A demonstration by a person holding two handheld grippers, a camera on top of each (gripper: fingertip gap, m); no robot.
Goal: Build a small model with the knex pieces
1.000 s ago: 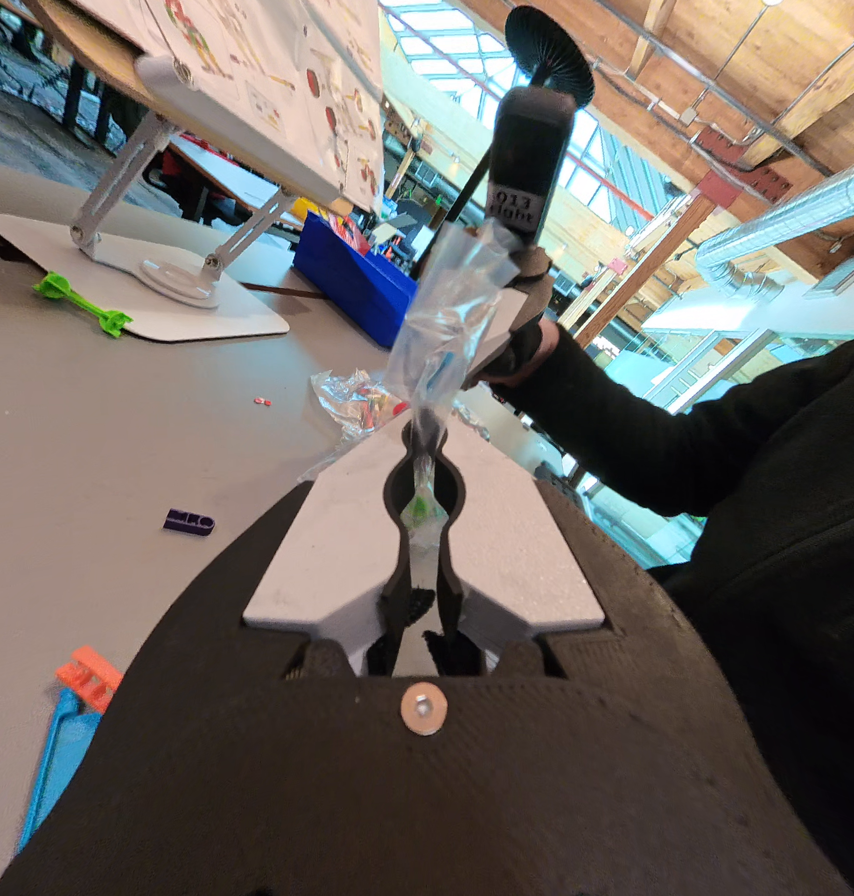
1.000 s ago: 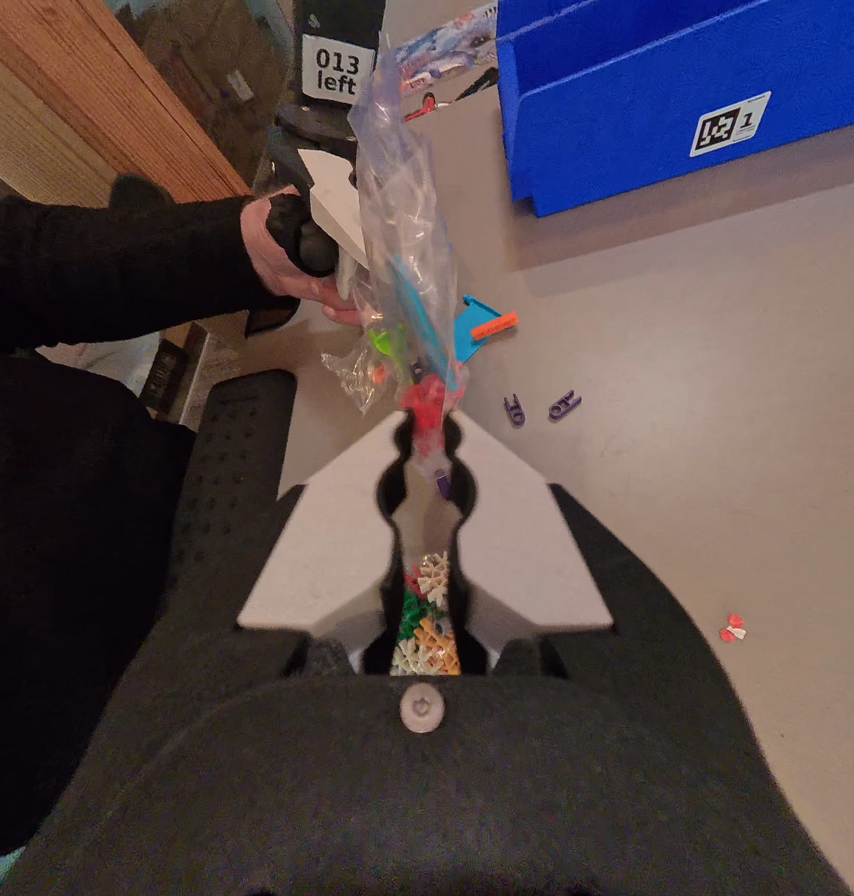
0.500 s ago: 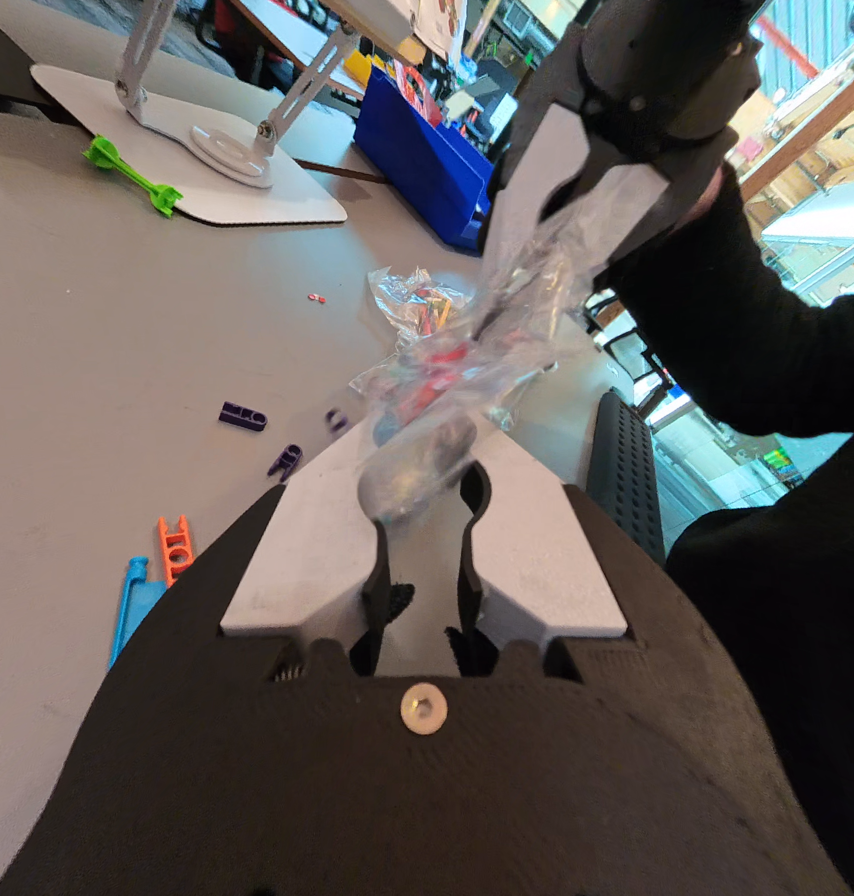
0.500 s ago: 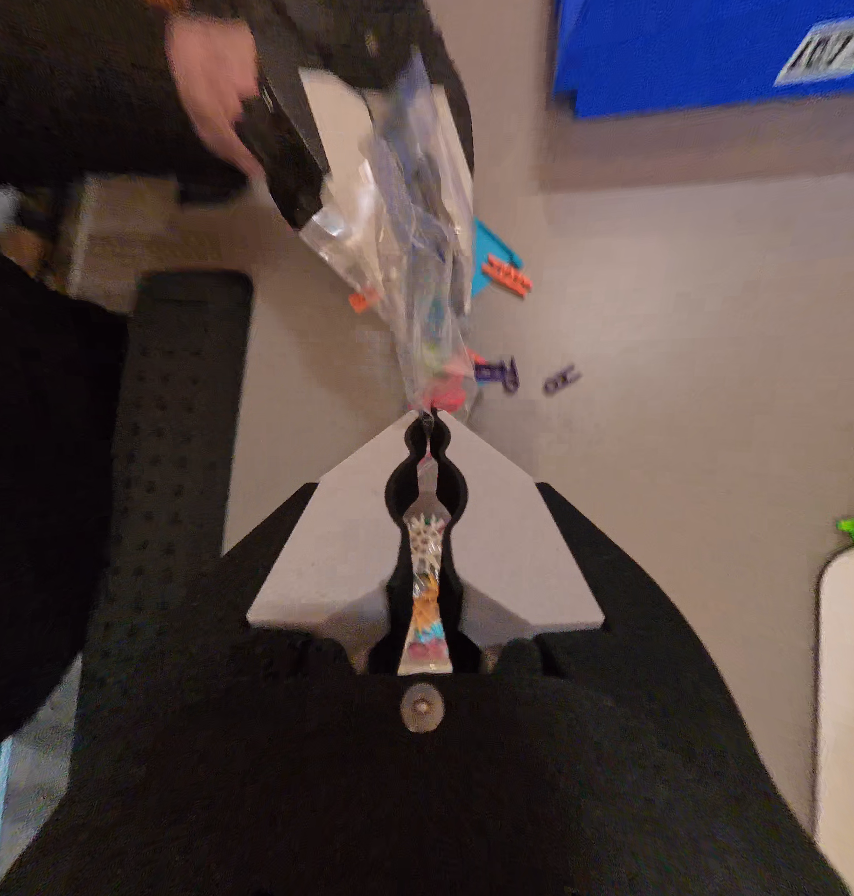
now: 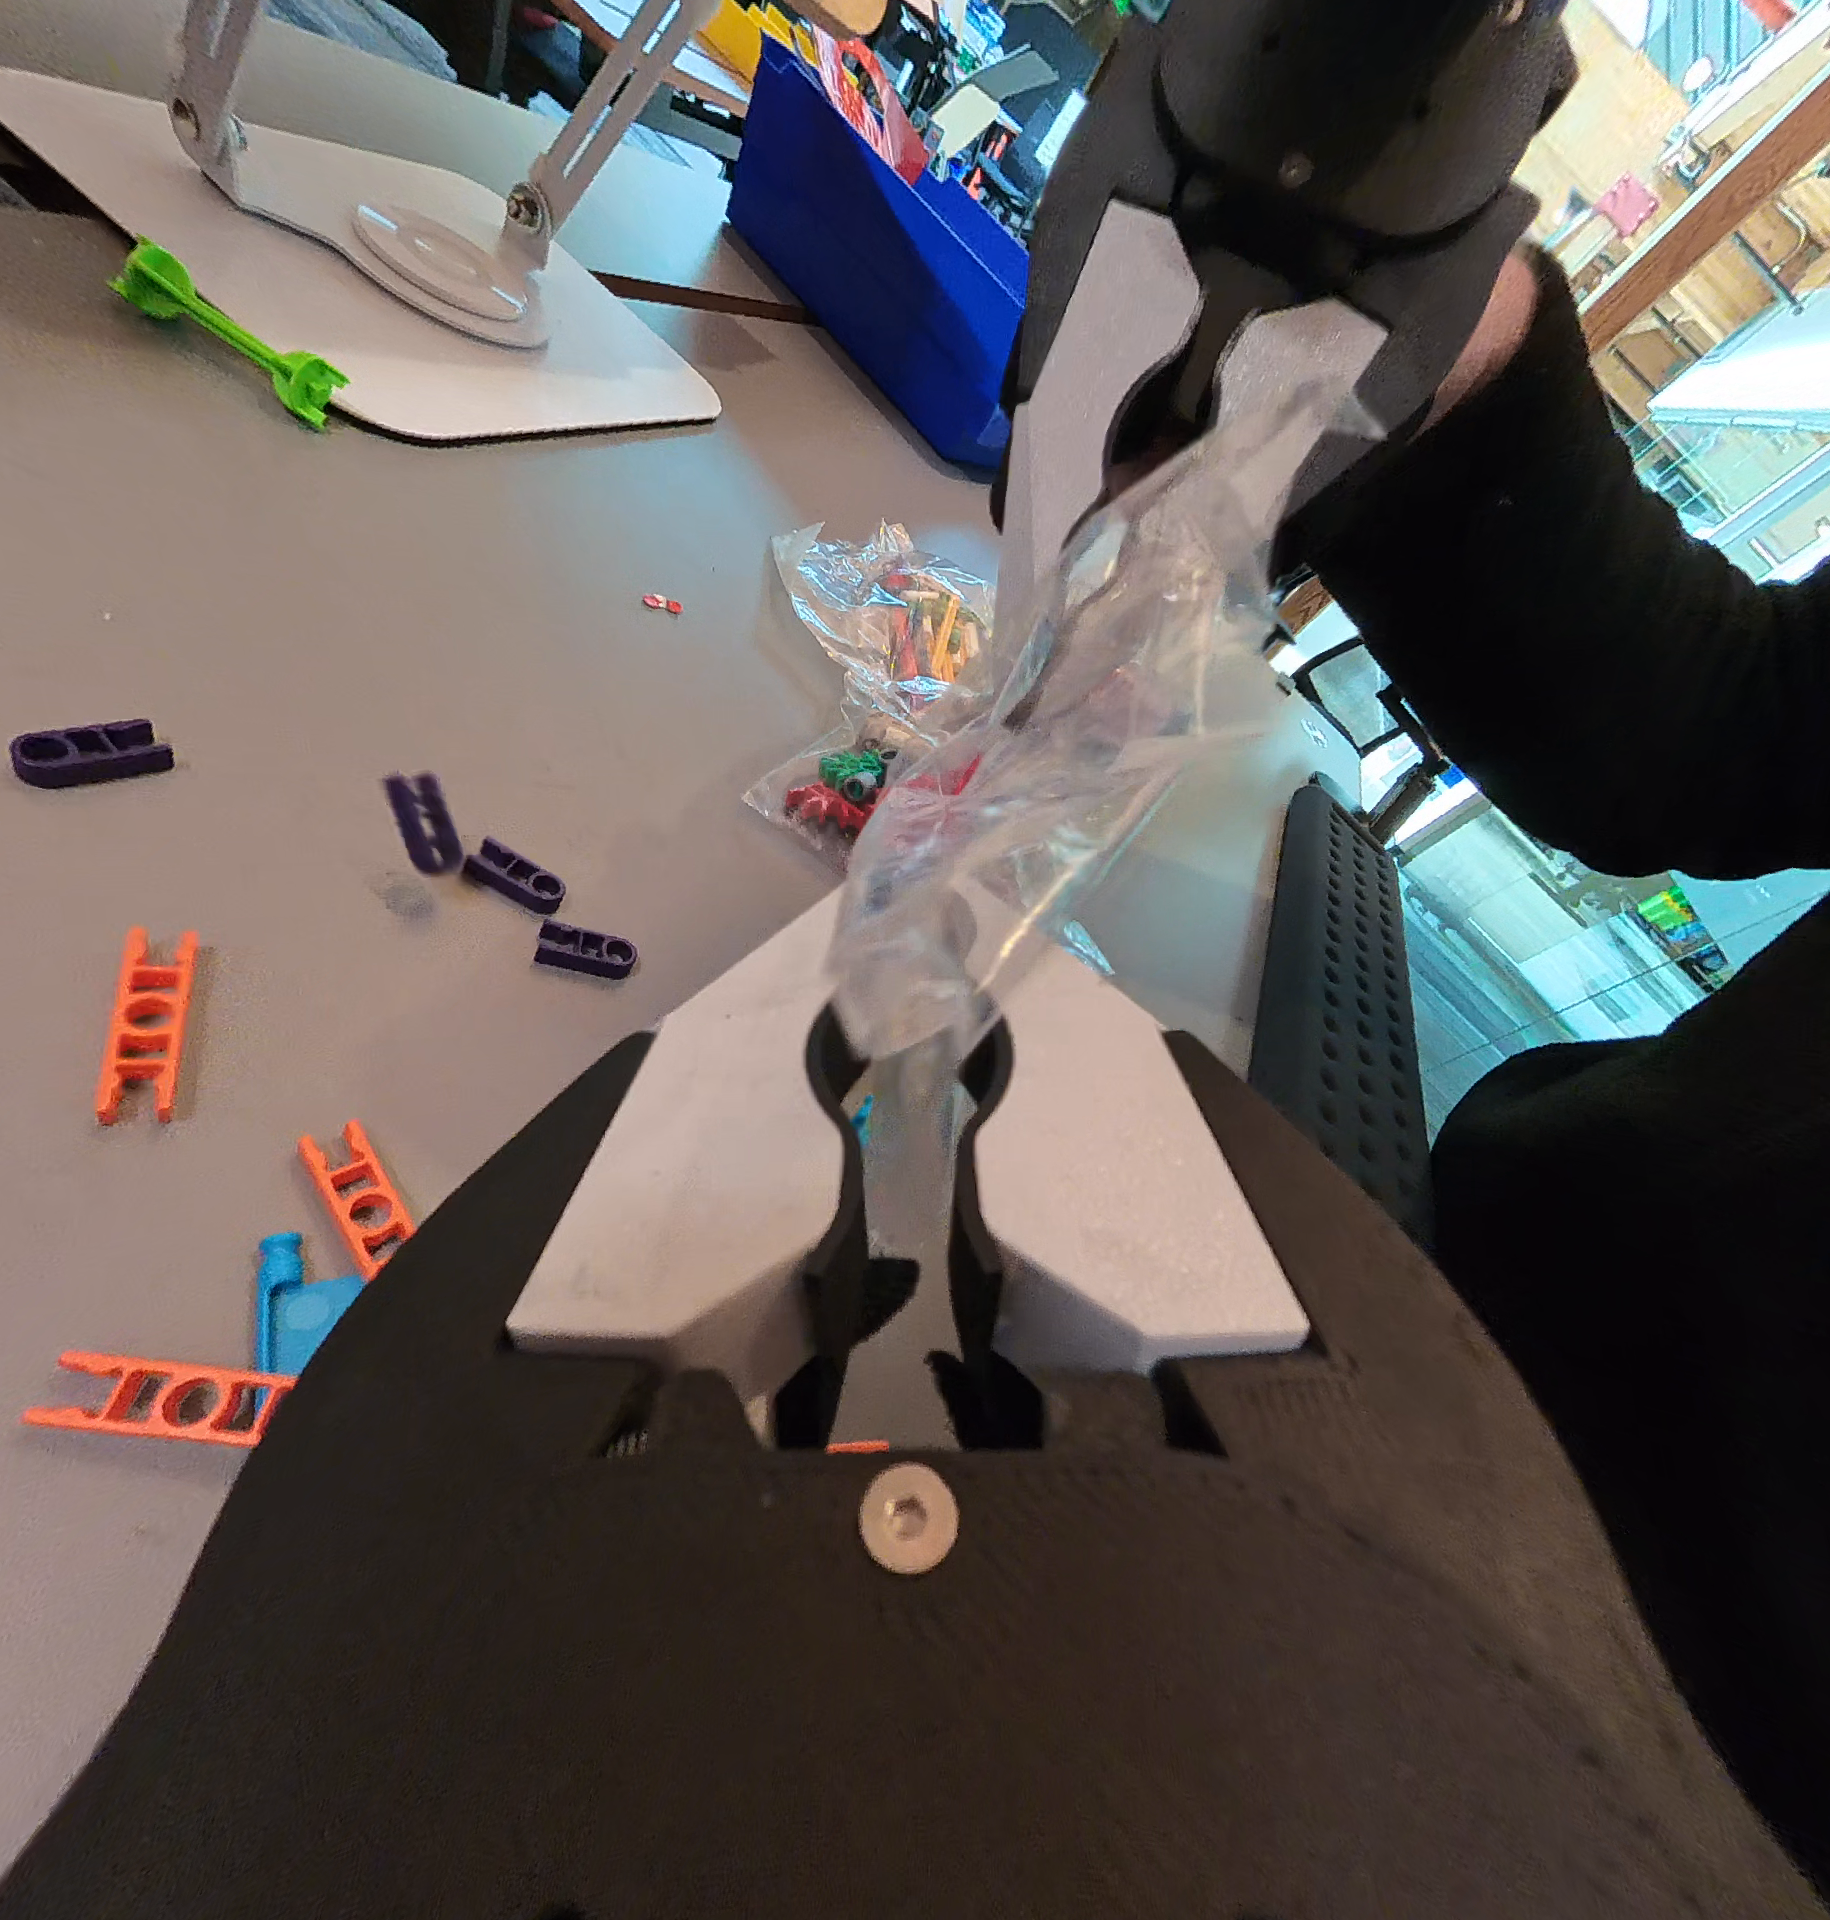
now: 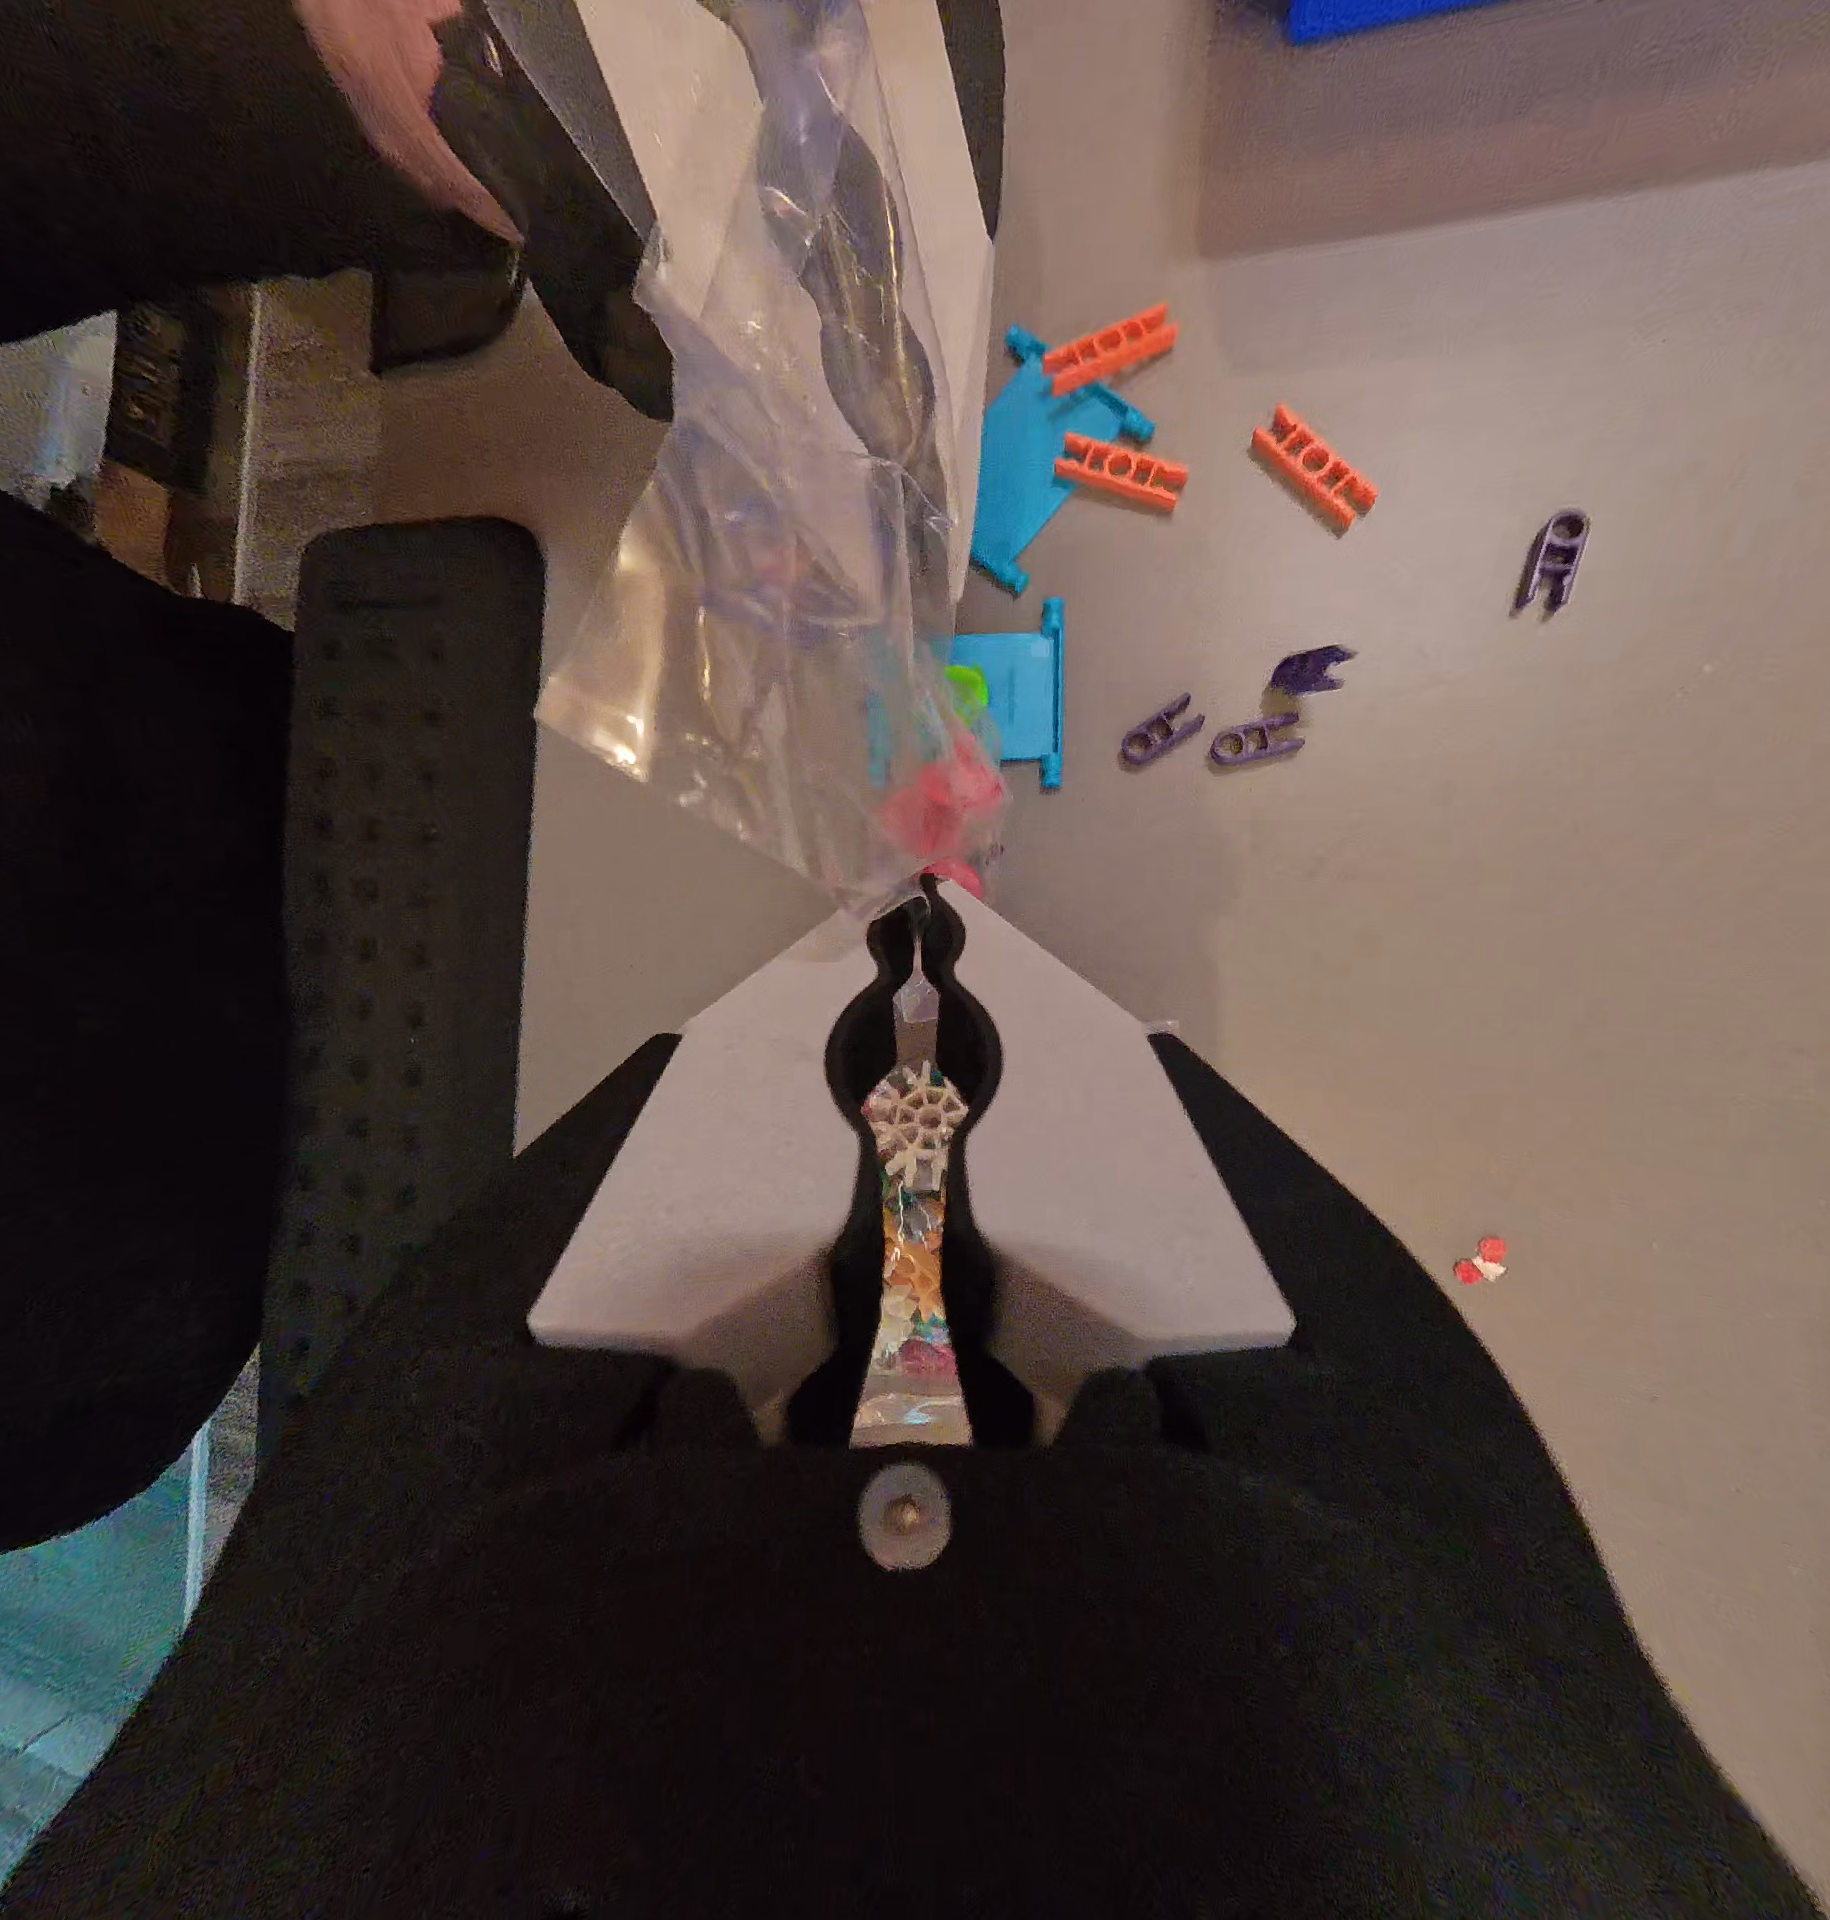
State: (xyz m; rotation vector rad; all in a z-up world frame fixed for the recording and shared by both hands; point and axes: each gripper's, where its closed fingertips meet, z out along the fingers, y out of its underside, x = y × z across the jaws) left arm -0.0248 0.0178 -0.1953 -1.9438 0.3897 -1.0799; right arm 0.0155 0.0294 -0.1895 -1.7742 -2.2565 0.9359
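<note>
The left gripper (image 5: 906, 1023), at the lower centre of its own view, is clenched on one end of a clear plastic bag (image 5: 1036, 790), the film bunched between its white fingers (image 5: 724, 1132). The right gripper (image 6: 919, 914) pinches the opposite end at its very tips, its jaws nearly closed on the film; in the left wrist view it appears at the upper right (image 5: 1217, 447), held by a hand in a black sleeve (image 5: 1576, 582). The bag stretches between the two, above the grey table (image 5: 391, 582), with a few small red and green pieces (image 6: 942, 800) gathered near the right gripper's tips (its far end reaches the upper left of that view).

On the table, left of centre in the left wrist view, lie purple connectors (image 5: 516, 878) and orange ladder-shaped pieces (image 5: 147, 1023), with a blue flat piece (image 5: 298, 1314) at the lower left. A second clear bag of coloured parts (image 5: 890, 665) rests at centre, behind the held bag. A green rod (image 5: 230, 332) lies against a white stand base (image 5: 391, 301) in the upper left, and a blue bin (image 5: 869, 249) sits top centre.
</note>
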